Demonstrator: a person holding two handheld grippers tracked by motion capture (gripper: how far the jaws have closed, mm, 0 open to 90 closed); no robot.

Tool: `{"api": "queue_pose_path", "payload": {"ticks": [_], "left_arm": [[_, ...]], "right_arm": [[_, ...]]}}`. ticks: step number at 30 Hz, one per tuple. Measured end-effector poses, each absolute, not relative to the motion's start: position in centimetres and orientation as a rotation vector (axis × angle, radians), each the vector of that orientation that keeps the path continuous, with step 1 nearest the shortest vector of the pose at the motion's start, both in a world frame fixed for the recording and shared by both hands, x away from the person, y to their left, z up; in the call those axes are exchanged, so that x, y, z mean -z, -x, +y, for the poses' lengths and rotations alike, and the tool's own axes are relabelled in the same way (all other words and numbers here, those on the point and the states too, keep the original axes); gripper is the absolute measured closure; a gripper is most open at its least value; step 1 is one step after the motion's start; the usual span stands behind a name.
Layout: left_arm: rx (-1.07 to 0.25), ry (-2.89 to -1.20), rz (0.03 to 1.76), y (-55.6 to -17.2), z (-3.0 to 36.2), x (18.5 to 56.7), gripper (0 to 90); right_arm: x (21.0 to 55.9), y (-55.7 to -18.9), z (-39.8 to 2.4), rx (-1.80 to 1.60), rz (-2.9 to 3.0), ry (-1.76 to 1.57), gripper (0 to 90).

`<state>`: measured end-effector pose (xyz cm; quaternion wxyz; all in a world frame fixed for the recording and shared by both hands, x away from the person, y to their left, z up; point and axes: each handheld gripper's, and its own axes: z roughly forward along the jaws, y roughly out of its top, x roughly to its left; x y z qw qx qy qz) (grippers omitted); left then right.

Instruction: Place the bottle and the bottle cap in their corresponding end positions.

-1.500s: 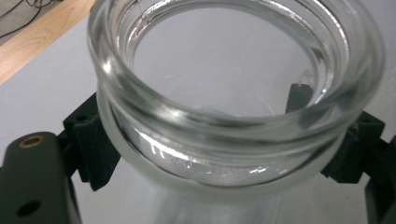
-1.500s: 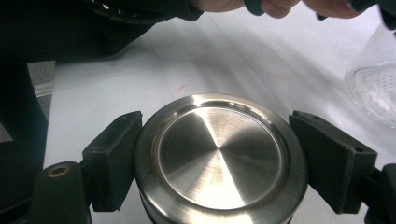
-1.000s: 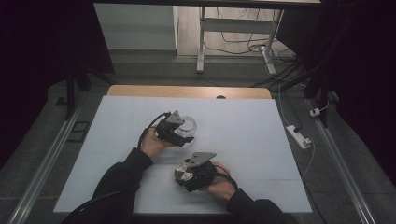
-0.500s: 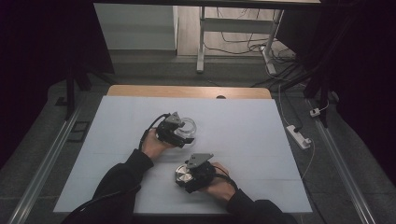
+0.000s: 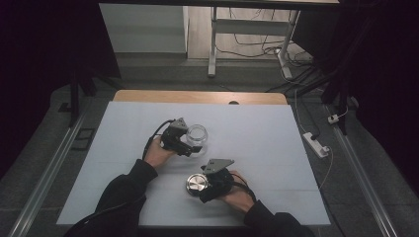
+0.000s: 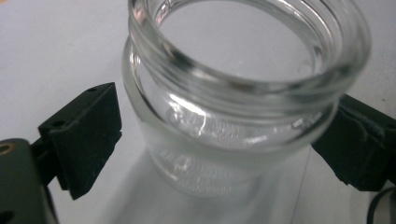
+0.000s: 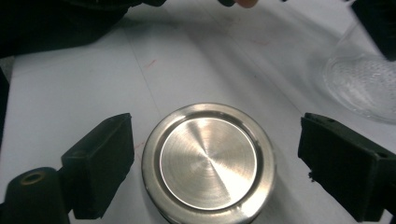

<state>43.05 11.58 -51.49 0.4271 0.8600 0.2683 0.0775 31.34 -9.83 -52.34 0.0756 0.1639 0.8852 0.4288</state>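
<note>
From the high view, my left tongs (image 5: 190, 144) sit by the open glass jar (image 5: 196, 135) near the middle of the desk (image 5: 267, 133), and my right tongs (image 5: 203, 183) sit by the metal lid (image 5: 196, 183) closer to the near edge.

In the left gripper view, my jaws have just been opening: the jar (image 6: 233, 93) stands upright between them, a gap showing at one pad.

In the right gripper view, my jaws have just been opening too; the lid (image 7: 208, 161) lies flat between them, untouched on both sides.

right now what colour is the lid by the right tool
Silver, brushed metal lid; the right gripper view shows it best.
</note>
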Motion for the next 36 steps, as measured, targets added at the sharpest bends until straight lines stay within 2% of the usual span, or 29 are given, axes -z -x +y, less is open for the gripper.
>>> {"api": "queue_pose_path", "payload": {"ticks": [18, 36], "left_arm": [[-0.17, -2.088, 0.686, -39.7, 14.1, 49.7, 0.0], [-0.132, -2.074, 0.626, -35.3, 14.8, 49.3, 0.0]], "right_arm": [[50.3, -31.0, -11.5, -1.326, 2.606, -0.546, 7.1], [49.3, -30.7, -13.1, -1.304, 2.562, -0.581, 4.9]]}}
